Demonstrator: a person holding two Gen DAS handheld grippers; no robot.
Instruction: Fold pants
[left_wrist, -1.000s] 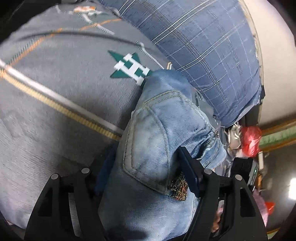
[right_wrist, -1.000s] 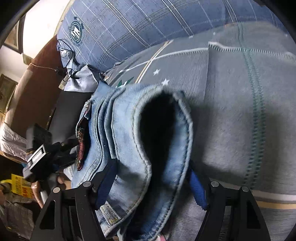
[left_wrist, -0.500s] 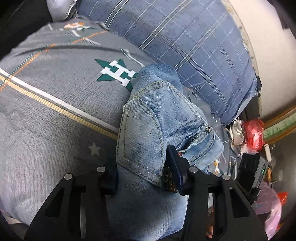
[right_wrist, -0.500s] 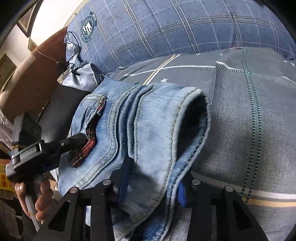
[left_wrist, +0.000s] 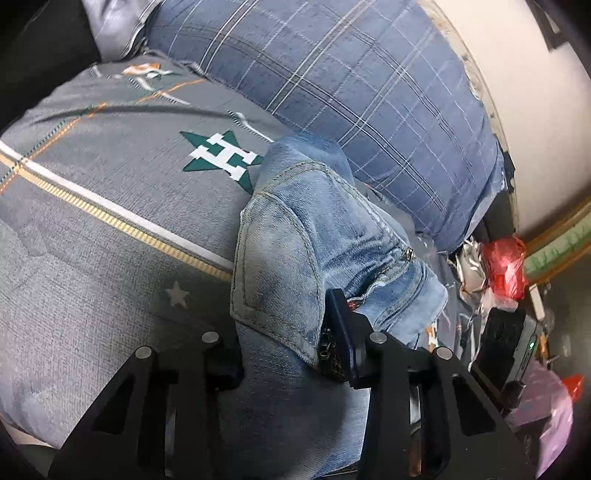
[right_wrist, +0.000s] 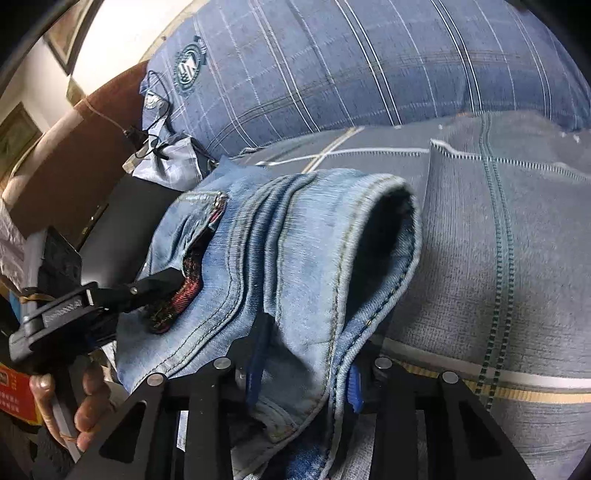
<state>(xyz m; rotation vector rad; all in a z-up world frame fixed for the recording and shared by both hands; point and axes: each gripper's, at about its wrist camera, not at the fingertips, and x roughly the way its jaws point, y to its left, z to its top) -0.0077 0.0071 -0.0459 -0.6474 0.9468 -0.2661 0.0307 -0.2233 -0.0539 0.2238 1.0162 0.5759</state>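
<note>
Here the jeans (left_wrist: 295, 266) stretch lengthwise away toward the pillow (left_wrist: 369, 96).

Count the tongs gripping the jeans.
2: the left tongs clamp the jeans at the back pocket; the right tongs clamp the waistband.

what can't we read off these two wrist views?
- Left wrist: left tongs, near pad hidden behind the jeans.
- Right wrist: right tongs, pads mostly buried in denim folds.
- Both: jeans legs cut off by the bottom edge; fold state unknown.
- Right wrist: pillow logo text too small.
</note>
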